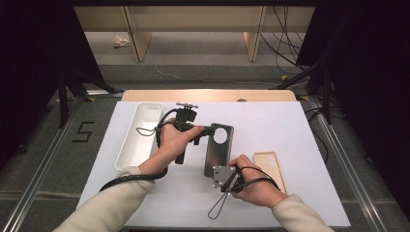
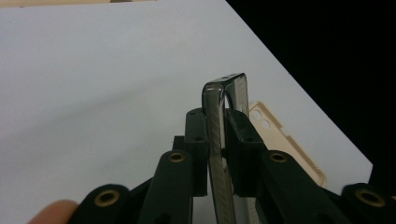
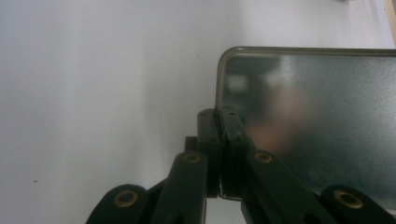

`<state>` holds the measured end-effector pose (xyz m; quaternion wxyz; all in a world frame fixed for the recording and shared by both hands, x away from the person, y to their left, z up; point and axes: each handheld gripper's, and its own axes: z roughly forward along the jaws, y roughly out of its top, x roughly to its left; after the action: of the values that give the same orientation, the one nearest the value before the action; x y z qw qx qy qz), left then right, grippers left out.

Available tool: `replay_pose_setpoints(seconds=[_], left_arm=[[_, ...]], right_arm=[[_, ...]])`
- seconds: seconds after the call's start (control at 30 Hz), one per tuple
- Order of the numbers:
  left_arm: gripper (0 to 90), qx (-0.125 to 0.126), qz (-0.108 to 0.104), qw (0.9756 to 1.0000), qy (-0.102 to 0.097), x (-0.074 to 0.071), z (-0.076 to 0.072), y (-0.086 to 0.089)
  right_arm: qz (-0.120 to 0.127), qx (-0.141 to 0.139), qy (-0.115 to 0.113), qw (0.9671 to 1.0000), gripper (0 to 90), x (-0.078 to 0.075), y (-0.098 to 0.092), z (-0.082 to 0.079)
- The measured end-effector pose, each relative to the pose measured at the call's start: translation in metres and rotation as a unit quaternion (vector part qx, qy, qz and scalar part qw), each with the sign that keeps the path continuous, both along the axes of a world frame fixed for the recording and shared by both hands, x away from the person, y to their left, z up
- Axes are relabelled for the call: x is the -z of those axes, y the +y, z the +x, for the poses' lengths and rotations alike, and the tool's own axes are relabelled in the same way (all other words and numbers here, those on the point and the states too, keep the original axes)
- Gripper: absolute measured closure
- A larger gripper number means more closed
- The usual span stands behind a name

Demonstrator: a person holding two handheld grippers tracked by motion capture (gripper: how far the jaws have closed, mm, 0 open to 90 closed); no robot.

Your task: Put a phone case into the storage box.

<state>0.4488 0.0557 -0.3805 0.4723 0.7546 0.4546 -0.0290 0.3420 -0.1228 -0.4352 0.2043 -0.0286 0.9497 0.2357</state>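
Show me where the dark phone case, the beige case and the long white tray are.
dark phone case (image 1: 217,153), high view, on its flat back below the round camera hole.
beige case (image 1: 270,165), high view, on its inner face.
white tray (image 1: 126,150), high view, on its left wall.

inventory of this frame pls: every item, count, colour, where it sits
dark phone case: 1, smoky grey with a round camera hole, middle of the table, clamped at two edges by both grippers
beige phone case: 1, tan, lying flat on the table just right of the dark one
white tray: 1, white, long and narrow, left part of the table
white table sheet: 1, white, covering the tabletop
left gripper: 1, black, jaws shut on the dark phone case's edge, near its camera-hole end
right gripper: 1, black with a grey plate on top, jaws shut on the case's near edge
hands: 2, cream sleeves, entering from the bottom of the high view
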Motion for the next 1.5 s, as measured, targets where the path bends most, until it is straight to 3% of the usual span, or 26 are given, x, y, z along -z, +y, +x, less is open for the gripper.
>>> replay_pose_setpoints(seconds=[0.1,0.17,0.37,0.6,0.87,0.97,1.17,1.3,1.4,1.5], left_arm=[[81.4,0.005,0.003,0.9999,-0.011,-0.002,-0.002,-0.002],[81.8,0.004,0.006,0.9997,-0.025,-0.004,-0.004,-0.002],[81.8,0.008,0.009,0.9981,-0.061,-0.009,-0.004,0.002],[81.8,0.019,0.023,0.9935,-0.11,-0.011,-0.006,0.01],[81.8,0.024,0.044,0.9867,-0.154,-0.013,-0.013,0.016],[82.0,0.031,0.052,0.9847,-0.164,-0.013,-0.014,0.018],[82.2,0.027,0.051,0.9844,-0.166,-0.012,-0.015,0.024],[82.2,0.028,0.056,0.983,-0.173,-0.012,-0.016,0.028],[82.3,0.028,0.06,0.9808,-0.183,-0.013,-0.018,0.031],[82.3,0.025,0.053,0.9805,-0.187,-0.015,-0.02,0.035]], right_arm=[[-0.001,0.003,-0.002,1.0,88.4,0.002,0.0,0.001],[0.001,0.006,0.003,1.0,82.0,0.002,-0.001,0.002],[0.049,0.029,0.02,0.9982,67.6,-0.001,-0.007,0.006],[0.11,0.074,0.038,0.9904,53.3,-0.005,-0.019,0.01],[0.162,0.109,0.041,0.9798,50.9,-0.01,-0.035,0.012],[0.172,0.119,0.038,0.9772,50.7,-0.011,-0.041,0.012],[0.184,0.131,0.038,0.9733,50.5,-0.011,-0.048,0.012],[0.189,0.14,0.037,0.9713,50.5,-0.012,-0.052,0.012],[0.202,0.148,0.04,0.9672,50.0,-0.012,-0.056,0.013],[0.215,0.156,0.049,0.9628,48.8,-0.012,-0.058,0.014]])
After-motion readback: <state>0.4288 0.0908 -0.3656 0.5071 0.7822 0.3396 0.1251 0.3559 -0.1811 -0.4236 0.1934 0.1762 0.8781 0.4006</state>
